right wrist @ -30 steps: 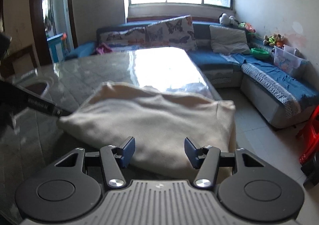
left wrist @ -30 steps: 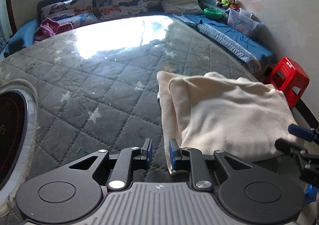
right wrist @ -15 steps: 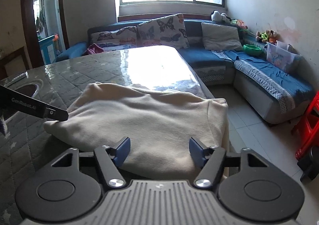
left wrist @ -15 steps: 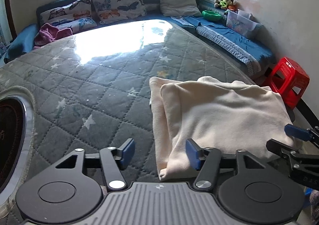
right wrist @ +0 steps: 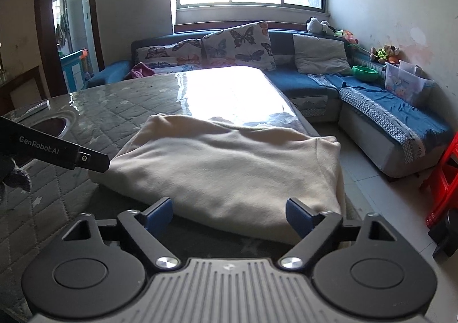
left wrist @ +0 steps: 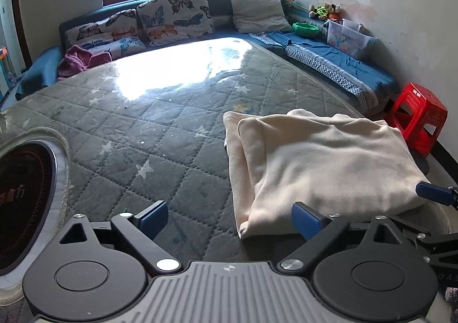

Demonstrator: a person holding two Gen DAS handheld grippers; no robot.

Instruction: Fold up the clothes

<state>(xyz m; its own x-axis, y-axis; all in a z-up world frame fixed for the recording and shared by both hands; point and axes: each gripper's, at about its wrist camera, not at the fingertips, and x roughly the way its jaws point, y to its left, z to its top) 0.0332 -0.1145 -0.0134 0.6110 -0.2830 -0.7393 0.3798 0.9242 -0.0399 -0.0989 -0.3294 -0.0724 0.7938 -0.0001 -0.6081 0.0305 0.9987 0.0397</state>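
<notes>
Cream fleece garment point(left wrist: 320, 157), folded into a thick rectangle, soft and matte, lying at the right-hand edge of the grey quilted, star-printed table cover point(left wrist: 160, 134).

Left wrist view: left gripper point(left wrist: 229, 217) with blue-padded jaws spreading wide, nothing pressed between them; the garment's near left corner lies just ahead, between the pads, untouched. Two stacked layers show along the left edge, the lower one sticking out past the upper. A blue pad of the right gripper point(left wrist: 435, 194) shows at the garment's near right corner.

Right wrist view: right gripper point(right wrist: 229, 215), jaws likewise opening, the garment's near edge between them but free of the pads. Far right edge sits close to the table's drop-off.

Handling, by judgement: light, limp, compressible, not fragile; fleece should grip well and not slip. Layers may slide apart, so pinch through both at the near corners.
</notes>
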